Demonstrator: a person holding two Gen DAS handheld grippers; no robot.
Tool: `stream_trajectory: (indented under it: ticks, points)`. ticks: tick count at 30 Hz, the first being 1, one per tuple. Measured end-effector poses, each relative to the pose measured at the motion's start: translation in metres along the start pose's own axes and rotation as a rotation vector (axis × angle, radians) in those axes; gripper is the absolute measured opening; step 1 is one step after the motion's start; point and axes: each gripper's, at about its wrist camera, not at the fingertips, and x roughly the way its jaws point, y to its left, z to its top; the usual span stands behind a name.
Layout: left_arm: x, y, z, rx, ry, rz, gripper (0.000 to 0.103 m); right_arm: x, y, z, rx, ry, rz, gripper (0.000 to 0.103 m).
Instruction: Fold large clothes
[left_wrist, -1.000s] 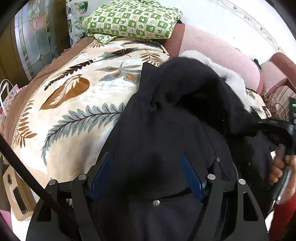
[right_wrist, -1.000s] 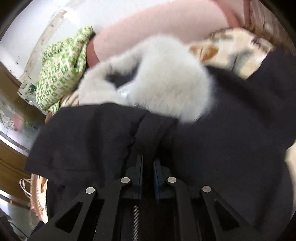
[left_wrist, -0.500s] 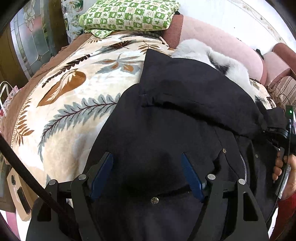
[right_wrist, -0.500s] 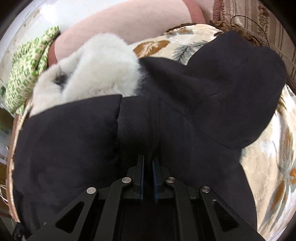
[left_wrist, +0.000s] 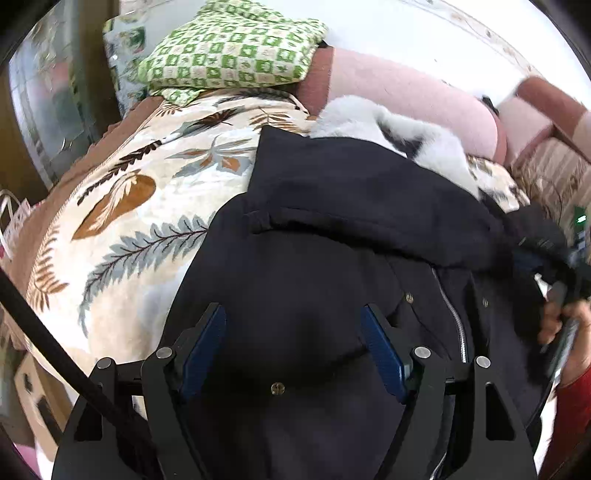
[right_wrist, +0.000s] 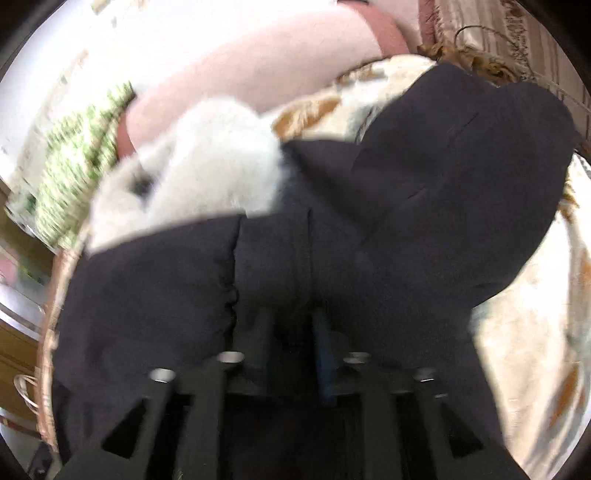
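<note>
A large black coat (left_wrist: 332, 229) with a white fur collar (left_wrist: 424, 144) lies on a leaf-patterned blanket (left_wrist: 147, 221). One flap is folded across its upper part. My left gripper (left_wrist: 293, 332) stands open and wide just over the coat's lower front, its blue pads (left_wrist: 203, 343) apart on either side of a bulge of cloth. At the right edge a hand (left_wrist: 565, 325) holds my right gripper. In the right wrist view the right gripper (right_wrist: 293, 325) is blurred and its jaws are opening, with a ridge of the coat (right_wrist: 443, 184) still between them, below the fur collar (right_wrist: 207, 166).
A green checked pillow (left_wrist: 229, 55) lies at the head of the blanket against a pink padded backrest (left_wrist: 406, 99). A cardboard box (left_wrist: 33, 398) and a paper bag (left_wrist: 11, 221) stand off the blanket's left edge. A striped cushion (left_wrist: 554, 173) is at the far right.
The right gripper carried the coat's flap across and down until it lay flat over the coat, then its jaws parted from shut. The left gripper shifted slightly and stayed open.
</note>
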Motion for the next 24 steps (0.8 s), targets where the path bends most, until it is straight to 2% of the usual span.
stream_trajectory:
  ticks: [1,4,7,9,12,14,24]
  points:
    - [-0.001,-0.002,0.000,0.006,0.004,-0.002,0.075,-0.006,-0.007,0.003,0.011,-0.019,0.003,0.060]
    - [0.000,-0.005,0.000,-0.017,0.015,-0.021,0.075,-0.037,-0.059,0.019,0.089,-0.097,-0.067,0.061]
    - [0.004,-0.012,0.000,-0.024,0.037,-0.054,0.075,-0.049,-0.119,0.035,0.186,-0.118,-0.187,0.061]
    - [0.007,-0.018,-0.001,-0.008,0.040,-0.052,0.075,-0.057,-0.161,0.043,0.289,-0.143,-0.215,0.061]
    - [0.012,-0.027,0.000,0.020,0.043,-0.034,0.075,-0.063,-0.211,0.056,0.420,-0.178,-0.189,0.061]
    - [0.018,-0.030,0.001,0.024,0.054,-0.021,0.075,-0.063,-0.231,0.067,0.468,-0.202,-0.165,0.061]
    - [0.043,-0.044,0.005,0.058,0.111,0.026,0.075,-0.032,-0.285,0.101,0.636,-0.206,-0.122,0.064]
